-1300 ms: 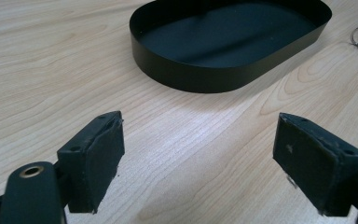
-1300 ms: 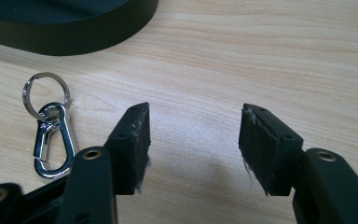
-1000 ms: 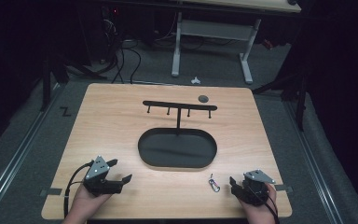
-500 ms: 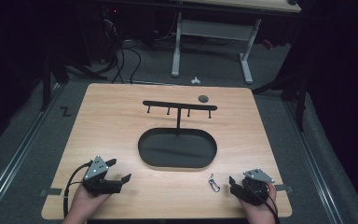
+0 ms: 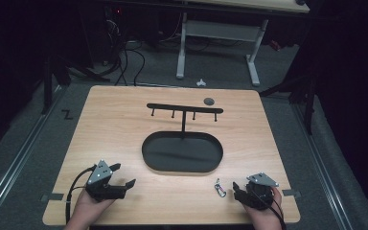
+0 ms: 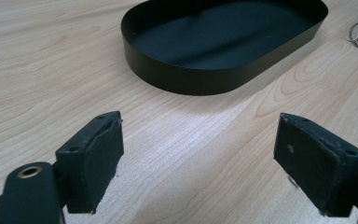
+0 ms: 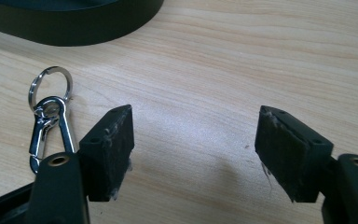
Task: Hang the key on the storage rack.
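right gripper (image 5: 239, 189) sits low at the near edge of the table (image 5: 124, 124), and its jaws have just been opening, now spread wide with nothing but bare wood between them. the keyring clip (image 7: 51, 123) lies flat just outside its left jaw, close beside it but not in the gap, so the look of it is a release rather than a grab. ahead of that gripper stands the black oval tray (image 5: 182, 152), and beyond it the black hook rack (image 5: 184, 109), where a clip like this would likely hang. left gripper (image 5: 120, 178) rests wide apart too, empty, the tray ahead of it and to its right. both seem parked, clearing the way to the clip.
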`<state>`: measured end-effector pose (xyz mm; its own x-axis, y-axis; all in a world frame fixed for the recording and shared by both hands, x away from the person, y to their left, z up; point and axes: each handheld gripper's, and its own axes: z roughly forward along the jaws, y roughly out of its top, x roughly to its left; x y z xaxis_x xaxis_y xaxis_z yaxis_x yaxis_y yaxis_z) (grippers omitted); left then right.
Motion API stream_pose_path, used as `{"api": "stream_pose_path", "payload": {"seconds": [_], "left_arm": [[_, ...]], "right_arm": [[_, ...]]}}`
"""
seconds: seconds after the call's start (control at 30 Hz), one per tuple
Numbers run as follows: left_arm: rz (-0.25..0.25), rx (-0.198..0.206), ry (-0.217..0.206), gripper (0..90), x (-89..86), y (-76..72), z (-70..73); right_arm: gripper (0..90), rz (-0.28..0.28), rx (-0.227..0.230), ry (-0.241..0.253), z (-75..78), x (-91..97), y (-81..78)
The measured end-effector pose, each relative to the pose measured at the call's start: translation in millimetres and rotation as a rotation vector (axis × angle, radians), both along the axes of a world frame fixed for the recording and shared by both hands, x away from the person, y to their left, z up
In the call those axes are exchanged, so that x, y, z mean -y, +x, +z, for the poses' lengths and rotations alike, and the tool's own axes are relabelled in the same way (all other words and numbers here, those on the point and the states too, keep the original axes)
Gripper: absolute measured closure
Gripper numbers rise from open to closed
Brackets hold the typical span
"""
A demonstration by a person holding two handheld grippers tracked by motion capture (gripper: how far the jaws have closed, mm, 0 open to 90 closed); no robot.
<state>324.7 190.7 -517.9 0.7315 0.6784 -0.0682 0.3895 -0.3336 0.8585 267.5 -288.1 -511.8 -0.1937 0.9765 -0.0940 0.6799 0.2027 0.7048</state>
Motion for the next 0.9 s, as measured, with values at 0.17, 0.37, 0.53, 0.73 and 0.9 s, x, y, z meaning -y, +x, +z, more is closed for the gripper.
{"api": "stream_pose_path", "payload": {"seconds": [0.17,0.37,0.53,0.73,0.9], "left_arm": [[0.008,0.008,-0.014,15.5,-1.6,0.4,1.0],[0.003,0.007,-0.012,15.4,-1.5,-0.7,1.2],[0.007,0.004,-0.026,15.3,-3.4,-1.0,1.1],[0.008,0.004,-0.028,15.3,-3.7,-1.4,0.9],[0.001,0.005,-0.027,15.3,-2.4,-1.7,1.0]], "right_arm": [[26.0,0.003,-0.013,0.001,-0.6,-2.3,1.1],[22.4,0.007,-0.023,0.016,0.5,-6.4,2.0],[21.4,0.000,-0.045,0.032,3.9,-7.1,4.8],[21.9,0.022,-0.071,0.003,7.6,-8.1,9.6],[23.5,0.044,-0.113,-0.058,10.3,-8.0,12.2]]}}
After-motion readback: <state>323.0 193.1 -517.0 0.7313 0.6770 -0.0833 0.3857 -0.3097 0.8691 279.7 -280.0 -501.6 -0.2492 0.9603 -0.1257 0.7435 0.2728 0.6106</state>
